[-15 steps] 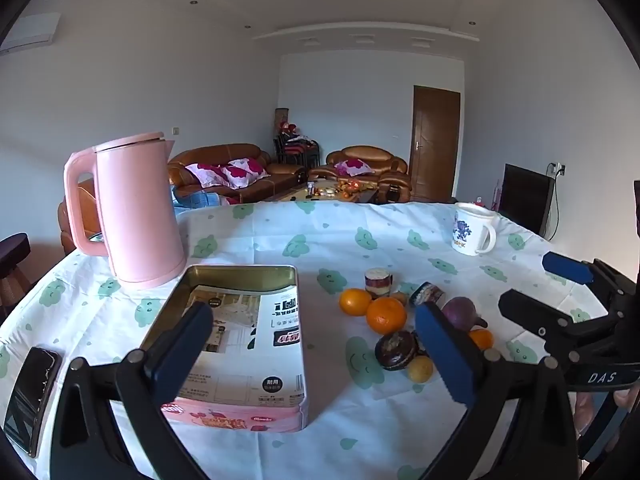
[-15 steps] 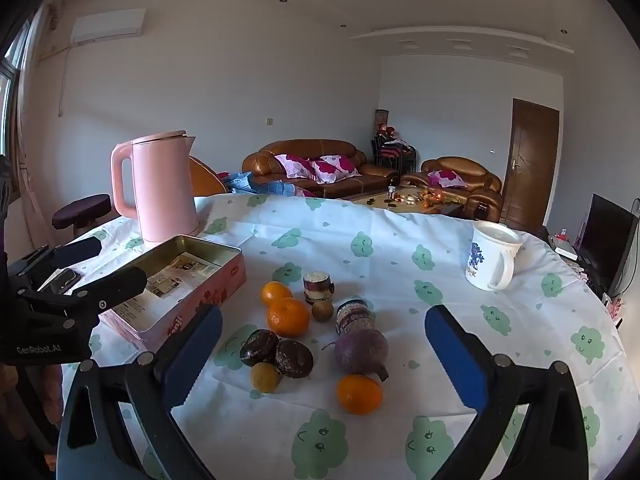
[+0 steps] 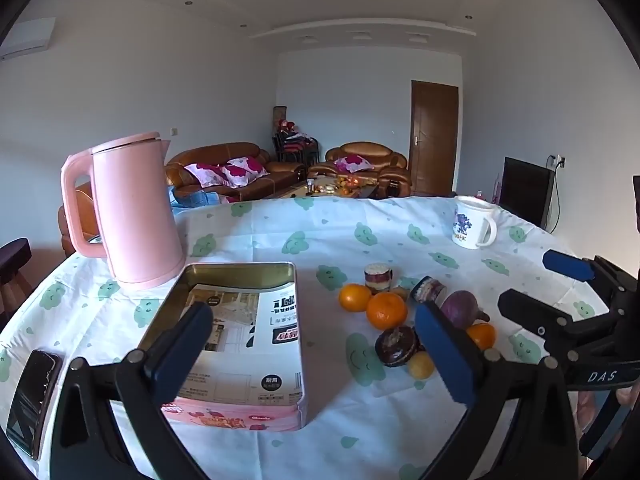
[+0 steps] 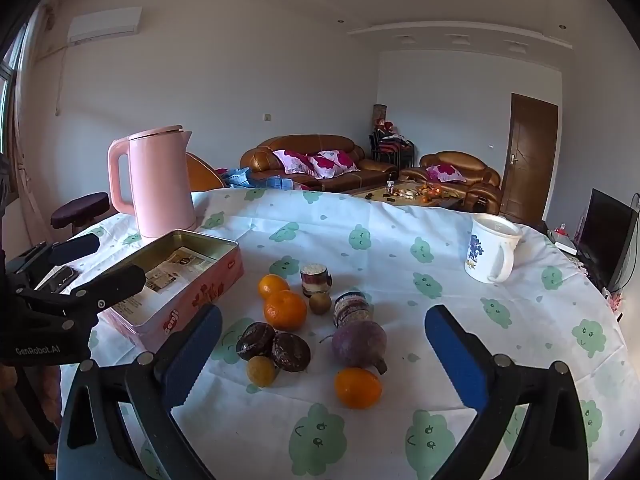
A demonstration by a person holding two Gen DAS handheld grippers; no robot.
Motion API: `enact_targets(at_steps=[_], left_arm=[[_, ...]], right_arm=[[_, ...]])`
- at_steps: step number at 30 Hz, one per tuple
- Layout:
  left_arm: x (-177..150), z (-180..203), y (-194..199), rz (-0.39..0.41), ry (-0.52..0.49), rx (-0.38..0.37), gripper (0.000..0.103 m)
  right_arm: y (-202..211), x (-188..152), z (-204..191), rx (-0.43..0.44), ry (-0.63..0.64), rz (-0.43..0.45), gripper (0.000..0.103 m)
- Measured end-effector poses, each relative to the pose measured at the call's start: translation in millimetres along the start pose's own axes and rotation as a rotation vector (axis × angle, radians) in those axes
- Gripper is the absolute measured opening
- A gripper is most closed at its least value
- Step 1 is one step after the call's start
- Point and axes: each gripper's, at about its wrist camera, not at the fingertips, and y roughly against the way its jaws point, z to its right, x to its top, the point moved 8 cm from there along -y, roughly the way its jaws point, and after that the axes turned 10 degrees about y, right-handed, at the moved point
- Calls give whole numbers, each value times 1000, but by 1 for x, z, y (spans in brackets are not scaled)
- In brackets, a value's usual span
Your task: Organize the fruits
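Observation:
A pile of fruit lies on the table: three oranges [image 4: 285, 309], two dark wrinkled fruits [image 4: 291, 351], a small yellow fruit [image 4: 261, 371], a purple beet-like root [image 4: 359, 343], a kiwi-like fruit [image 4: 320, 303] and two cut purple pieces [image 4: 315, 279]. An open pink tin [image 4: 188, 276] with paper inside stands left of them. My right gripper [image 4: 324, 354] is open and empty, above the near side of the pile. My left gripper [image 3: 312, 354] is open and empty, over the tin [image 3: 240, 340], with the fruits [image 3: 386, 310] at its right finger.
A pink kettle [image 3: 132, 212] stands behind the tin. A white mug [image 4: 490, 252] stands at the far right. A phone [image 3: 34, 392] lies at the table's left edge. The round table has a white cloth [image 4: 400, 240] with green prints.

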Motion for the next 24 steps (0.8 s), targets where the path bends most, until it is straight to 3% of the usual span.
enact_targets(at_steps=[24], left_arm=[[-3,1,-3,-4,-17,5,103]], right_arm=[[-2,-7,-6,1,0,-21,102]])
